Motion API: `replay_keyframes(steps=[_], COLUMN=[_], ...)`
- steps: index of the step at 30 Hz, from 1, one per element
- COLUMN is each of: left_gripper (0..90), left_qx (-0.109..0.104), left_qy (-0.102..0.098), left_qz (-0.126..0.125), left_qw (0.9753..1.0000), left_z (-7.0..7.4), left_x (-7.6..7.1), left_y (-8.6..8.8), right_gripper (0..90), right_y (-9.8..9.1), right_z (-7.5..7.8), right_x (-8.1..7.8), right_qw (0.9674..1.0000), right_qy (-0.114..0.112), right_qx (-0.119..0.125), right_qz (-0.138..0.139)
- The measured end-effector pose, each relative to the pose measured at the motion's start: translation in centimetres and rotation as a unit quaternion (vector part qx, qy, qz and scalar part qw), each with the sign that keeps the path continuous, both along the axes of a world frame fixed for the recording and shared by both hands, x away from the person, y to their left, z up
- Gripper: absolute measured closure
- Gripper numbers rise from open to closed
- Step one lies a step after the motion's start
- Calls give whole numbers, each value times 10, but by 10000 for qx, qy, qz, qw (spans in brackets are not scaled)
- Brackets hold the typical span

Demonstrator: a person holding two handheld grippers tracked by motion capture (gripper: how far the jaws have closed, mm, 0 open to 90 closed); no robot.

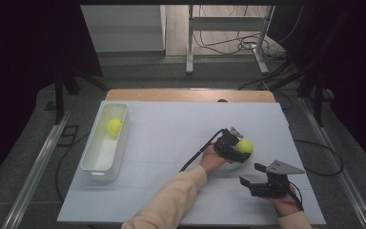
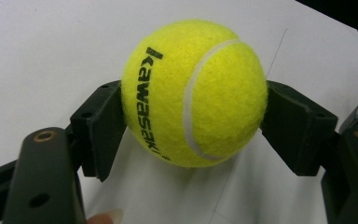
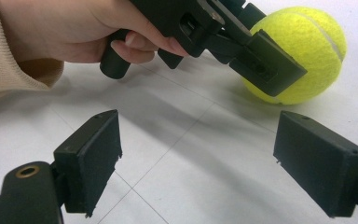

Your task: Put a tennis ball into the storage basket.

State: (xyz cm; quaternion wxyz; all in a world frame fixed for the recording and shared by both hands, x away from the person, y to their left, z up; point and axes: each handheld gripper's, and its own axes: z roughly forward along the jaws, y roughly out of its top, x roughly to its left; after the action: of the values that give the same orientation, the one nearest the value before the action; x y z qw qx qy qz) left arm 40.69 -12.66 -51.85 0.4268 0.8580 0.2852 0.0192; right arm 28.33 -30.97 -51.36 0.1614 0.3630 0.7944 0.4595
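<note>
A yellow tennis ball (image 1: pixel 244 146) rests on the white tabletop (image 1: pixel 162 143) right of centre. My left gripper (image 1: pixel 241 147) is shut on it. In the left gripper view both black pads (image 2: pixel 103 126) press against the sides of the ball (image 2: pixel 193 93), which bears black lettering. My right gripper (image 1: pixel 250 174) hovers just in front of it, near the table's front right, with its jaws wide apart. Only bare table lies between the jaws of the right gripper (image 3: pixel 198 149). Beyond them are the held ball (image 3: pixel 307 46) and the person's hand (image 3: pixel 74 28).
A long white bin (image 1: pixel 120 155) stands at the table's left side with a second yellow tennis ball (image 1: pixel 114 126) in its far end. Cables and a metal stand leg (image 1: pixel 189 52) lie on the floor behind the table.
</note>
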Motion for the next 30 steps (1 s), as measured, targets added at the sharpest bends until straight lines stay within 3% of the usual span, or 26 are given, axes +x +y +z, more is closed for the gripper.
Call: replay_keyframes(steps=[6,15,30], left_gripper=[271,272,272], left_qx=[60,-59,-64], left_qy=[-42,6,-55], left_qz=[-6,-20,32], left_qw=[10000,10000,10000], left_z=[2,8,12], left_x=[-1,-2,-5], left_y=[1,6,18], right_gripper=[157,158,157], right_y=[0,0,0], right_z=[0,0,-1], right_x=[0,0,0], right_qw=[10000,10000,10000], right_qy=[1,-1,4], right_qx=[3,-7,-25], right_qz=[1,2,11])
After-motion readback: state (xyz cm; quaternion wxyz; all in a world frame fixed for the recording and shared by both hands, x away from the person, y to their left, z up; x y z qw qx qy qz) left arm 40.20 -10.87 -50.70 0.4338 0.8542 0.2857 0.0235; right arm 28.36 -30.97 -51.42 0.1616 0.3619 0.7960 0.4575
